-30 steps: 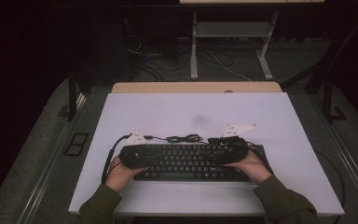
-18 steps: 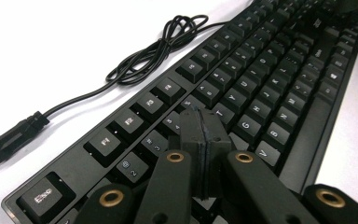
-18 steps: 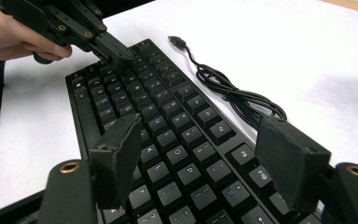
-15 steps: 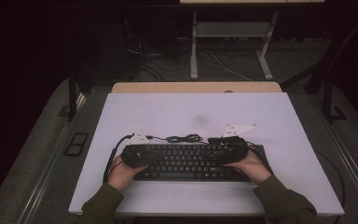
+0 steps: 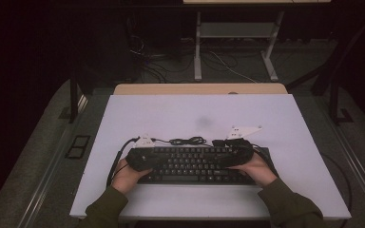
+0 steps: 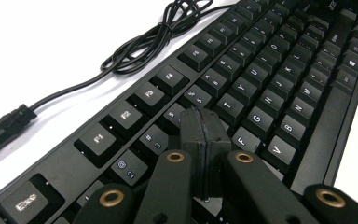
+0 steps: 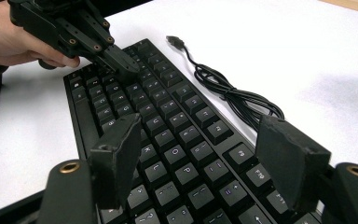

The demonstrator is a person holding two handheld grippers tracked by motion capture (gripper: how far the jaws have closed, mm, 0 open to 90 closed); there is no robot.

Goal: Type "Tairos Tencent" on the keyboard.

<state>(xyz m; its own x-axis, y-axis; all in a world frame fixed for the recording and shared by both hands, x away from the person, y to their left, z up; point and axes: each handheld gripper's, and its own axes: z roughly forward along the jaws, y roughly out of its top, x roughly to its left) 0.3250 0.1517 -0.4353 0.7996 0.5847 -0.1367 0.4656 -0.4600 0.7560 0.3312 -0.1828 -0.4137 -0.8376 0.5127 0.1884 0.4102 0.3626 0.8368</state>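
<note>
A black keyboard [image 5: 195,164] lies on the white worktop [image 5: 180,114], close to its near edge and roughly centred between the left and right edges, its long side running parallel to that edge. Its thin black cable [image 5: 187,140] lies in a loose bundle on the worktop just behind the keyboard's far edge, with the plug [image 7: 175,42] resting free on the white surface. The left gripper [image 5: 140,159] sits over the keyboard's left end, held in the person's left hand [image 5: 128,175]; in the left gripper view its jaws have just been closing and are now clenched together with nothing between them, the joined tips hovering at the keys near the upper letter rows. The right gripper [image 5: 235,154] is over the keyboard's right end, in the right hand [image 5: 256,170]; in the right gripper view its two jaws stand wide apart above the right-hand keys, released and grasping nothing. That same view shows the left gripper farther off, its closed tip resting down among the keys at the far end of the board.
</note>
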